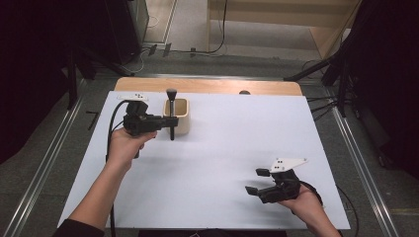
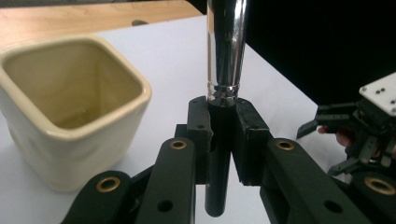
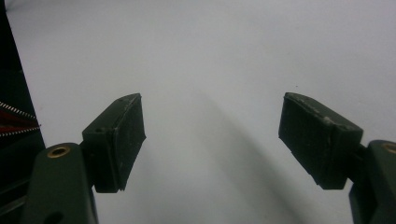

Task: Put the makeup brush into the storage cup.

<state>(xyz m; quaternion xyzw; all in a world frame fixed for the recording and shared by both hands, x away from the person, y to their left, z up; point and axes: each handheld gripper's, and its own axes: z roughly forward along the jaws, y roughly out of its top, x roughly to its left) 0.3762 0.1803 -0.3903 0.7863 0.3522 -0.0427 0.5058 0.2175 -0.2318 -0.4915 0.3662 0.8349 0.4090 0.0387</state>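
Observation:
A makeup brush point(image 1: 171, 114) with a black handle, a chrome ferrule point(image 2: 226, 46) and dark bristles on top stands upright in the air. My left gripper point(image 1: 170, 122) is shut on its handle, and in the left gripper view the jaws of the left gripper point(image 2: 223, 135) clamp the black handle just below the chrome. A cream square cup point(image 1: 184, 102) stands right beside the brush, and the cup point(image 2: 70, 107) looks empty inside. At the table's near right, a hand holds my right gripper point(image 1: 257, 181) open, with only the white surface between the jaws of the right gripper point(image 3: 212, 135).
A white sheet point(image 1: 232, 143) covers the table, with a strip of bare wood point(image 1: 207, 85) along the far edge. Dark stands and cables line the floor on both sides. My right gripper point(image 2: 327, 140) shows far off in the left gripper view.

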